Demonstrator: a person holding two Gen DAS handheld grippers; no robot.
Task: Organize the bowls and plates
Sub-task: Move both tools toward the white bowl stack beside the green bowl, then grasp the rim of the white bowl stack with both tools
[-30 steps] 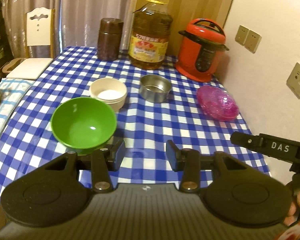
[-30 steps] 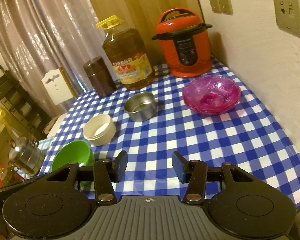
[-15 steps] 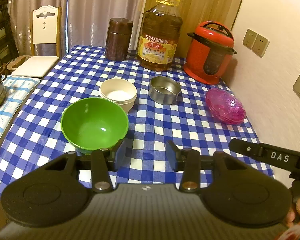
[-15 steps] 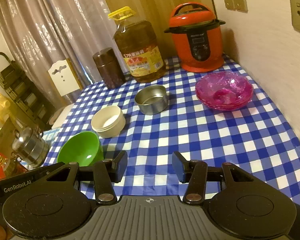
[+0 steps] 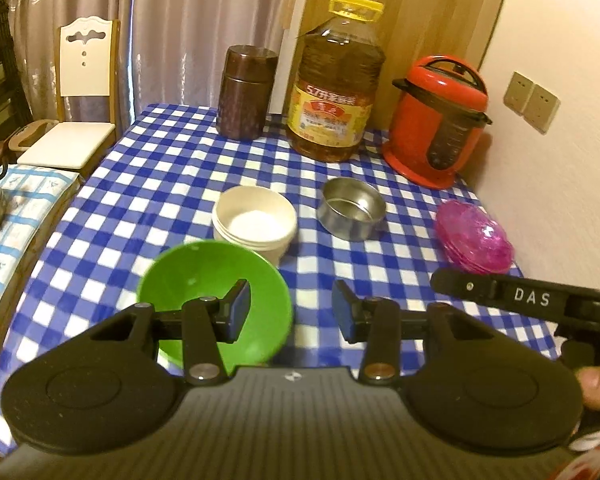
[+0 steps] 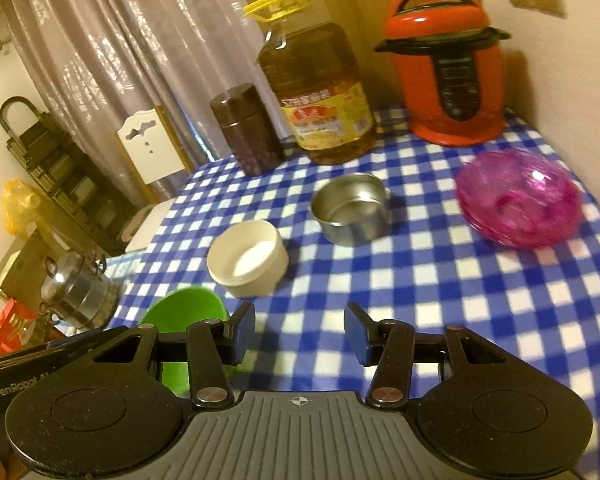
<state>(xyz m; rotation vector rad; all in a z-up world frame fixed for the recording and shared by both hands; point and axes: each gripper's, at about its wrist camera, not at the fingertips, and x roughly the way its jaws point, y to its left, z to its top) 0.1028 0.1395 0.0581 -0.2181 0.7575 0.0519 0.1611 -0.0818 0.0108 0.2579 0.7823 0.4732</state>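
Left wrist: left gripper [image 5: 288,312] and right gripper [image 6: 299,332], fingers apart, empty; green bowl [image 5: 196,280] at seven o'clock could skid off table [image 5: 180,168].

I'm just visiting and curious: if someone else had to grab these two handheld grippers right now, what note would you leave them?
Left gripper: open, empty, above the near table edge, over the green bowl's right side.
Right gripper: open, empty, over bare blue-checked tablecloth.
Dishes, all apart on the table: green bowl nearest, white bowls stacked behind it, steel bowl mid-table, pink plates stacked by the wall.
Done: nothing gathered yet, as far as I can see.
Left: probably pick up the green bowl first, then group the bowls.
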